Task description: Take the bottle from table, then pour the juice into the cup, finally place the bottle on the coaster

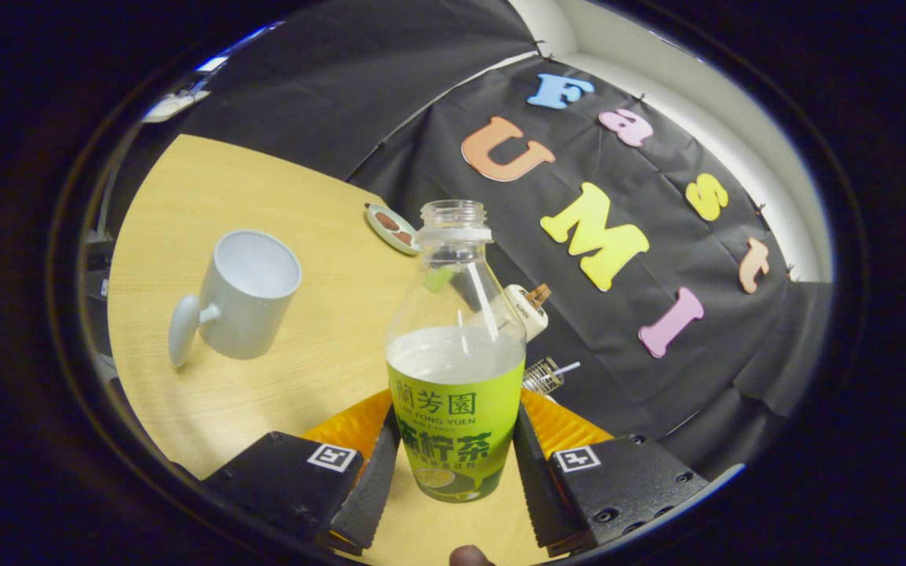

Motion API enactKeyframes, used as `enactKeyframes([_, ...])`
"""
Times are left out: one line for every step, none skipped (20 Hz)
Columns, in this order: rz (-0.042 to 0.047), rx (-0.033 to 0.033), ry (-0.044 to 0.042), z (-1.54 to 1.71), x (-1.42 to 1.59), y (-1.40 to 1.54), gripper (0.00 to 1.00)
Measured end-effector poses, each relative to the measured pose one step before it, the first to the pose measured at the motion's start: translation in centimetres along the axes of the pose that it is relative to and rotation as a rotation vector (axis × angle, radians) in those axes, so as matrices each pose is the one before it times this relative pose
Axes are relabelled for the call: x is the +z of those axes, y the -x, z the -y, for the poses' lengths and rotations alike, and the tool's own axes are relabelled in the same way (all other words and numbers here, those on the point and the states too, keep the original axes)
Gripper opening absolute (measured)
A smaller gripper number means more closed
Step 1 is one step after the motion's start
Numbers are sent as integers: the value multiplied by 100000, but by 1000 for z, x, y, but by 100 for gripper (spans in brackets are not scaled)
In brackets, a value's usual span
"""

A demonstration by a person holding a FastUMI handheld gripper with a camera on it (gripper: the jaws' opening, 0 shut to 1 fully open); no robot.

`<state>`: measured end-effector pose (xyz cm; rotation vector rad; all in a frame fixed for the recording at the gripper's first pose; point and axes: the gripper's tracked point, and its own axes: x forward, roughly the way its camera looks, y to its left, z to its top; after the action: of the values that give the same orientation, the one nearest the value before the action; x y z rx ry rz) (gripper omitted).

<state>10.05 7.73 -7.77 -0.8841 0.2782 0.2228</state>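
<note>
Bottle (456, 369) upright btwn fingers, hand-held gripper (453, 464) clamped on it, cup (244, 295) beyond, to the left.

recording booth | black cloth wall (437, 94) | round wooden table (209, 181)

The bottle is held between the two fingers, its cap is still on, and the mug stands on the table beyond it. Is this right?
Not quite. The gripper view shows the bottle with no cap: its neck is open. The rest holds: the gripper has it between both fingers, and the mug stands on the table beyond it.
</note>
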Motion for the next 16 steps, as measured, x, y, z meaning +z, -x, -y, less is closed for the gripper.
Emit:
enactKeyframes([68,-805,3257,-167,229,19,77])
enactKeyframes([-60,-575,2892,-18,271,-149,77])
enactKeyframes([-287,-659,2764,98,87,-104,77])
enactKeyframes([-235,-908,3091,86,118,-25,77])
enactKeyframes([-141,-1455,3324,232,108,-62,77])
enactKeyframes([-66,-1740,3372,249,100,48,77])
enactKeyframes([-256,-1610,3655,81,139,-86,77])
enactKeyframes([48,-1599,3801,129,156,-55,77])
enactKeyframes([166,-1482,3607,-67,157,29,77])
enactKeyframes([343,-1186,3266,-34,222,-60,77])
enactKeyframes([379,-831,2766,-58,305,-52,77])
enactKeyframes([311,-616,2324,-128,292,-49,77])
enactKeyframes([243,-409,1821,-199,256,-78,77])
enactKeyframes([379,-251,1489,-140,202,112,77])
enactKeyframes([-254,-382,1346,16,64,52,77])
enactKeyframes([-61,-344,1282,27,131,91,77])
